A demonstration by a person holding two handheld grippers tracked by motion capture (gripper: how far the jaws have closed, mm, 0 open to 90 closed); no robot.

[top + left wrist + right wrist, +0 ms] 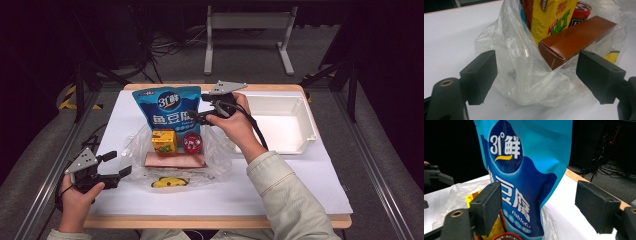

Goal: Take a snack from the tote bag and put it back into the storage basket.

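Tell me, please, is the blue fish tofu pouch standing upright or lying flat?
Upright. The blue fish tofu pouch stands tall in the clear plastic bag, its label reading right way up between the right gripper's open jaws.

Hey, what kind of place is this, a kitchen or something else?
Probably a lab or recording studio, not a kitchen: dark surroundings, loose cables on the floor, and a white-topped table with rails alongside.

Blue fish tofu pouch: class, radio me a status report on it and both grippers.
Right gripper open, jaws either side of blue fish tofu pouch. Left gripper open at clear plastic bag. Pouch upright in bag, not gripped.
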